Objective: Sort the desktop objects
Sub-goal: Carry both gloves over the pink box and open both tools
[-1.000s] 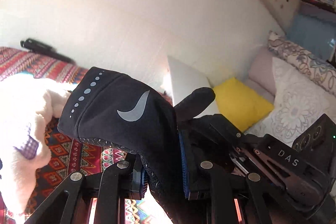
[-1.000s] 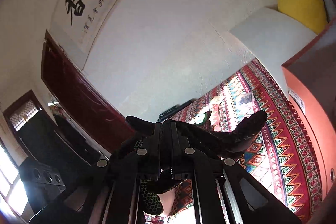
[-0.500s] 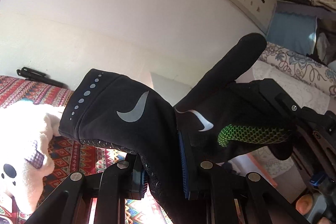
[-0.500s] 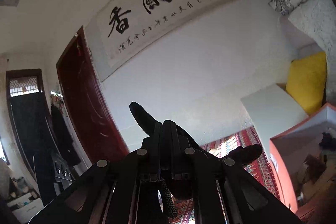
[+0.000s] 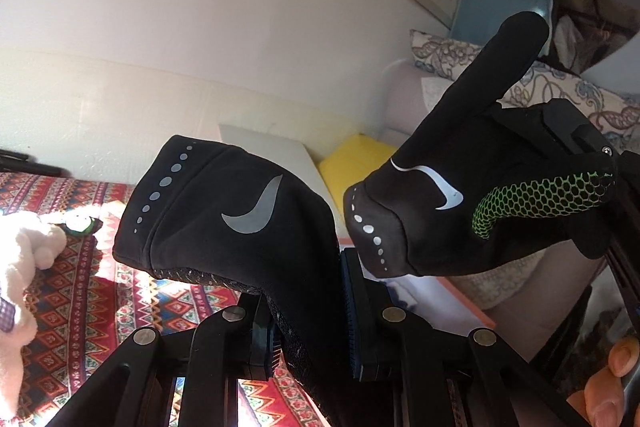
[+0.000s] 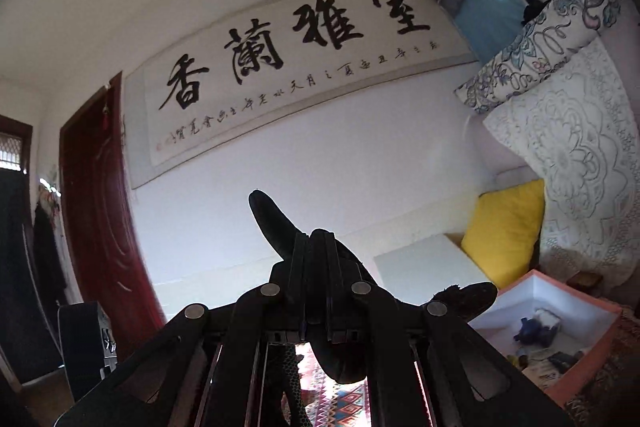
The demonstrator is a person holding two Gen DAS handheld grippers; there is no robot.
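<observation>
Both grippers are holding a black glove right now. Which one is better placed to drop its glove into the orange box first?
Probably the right. Its view shows the open orange box just ahead, lower right, with its glove clamped. The left gripper, with its own glove, faces the patterned cloth.

Right gripper (image 6: 316,279) tilted up from the patterned cloth toward the wall scroll (image 6: 296,67) — orange box (image 6: 576,383) came into its view at lower right. In the left wrist view the second glove (image 5: 460,195) rose beside the first glove (image 5: 240,211), one finger pointing up; the plush toy (image 5: 24,267) slid toward the left edge
</observation>
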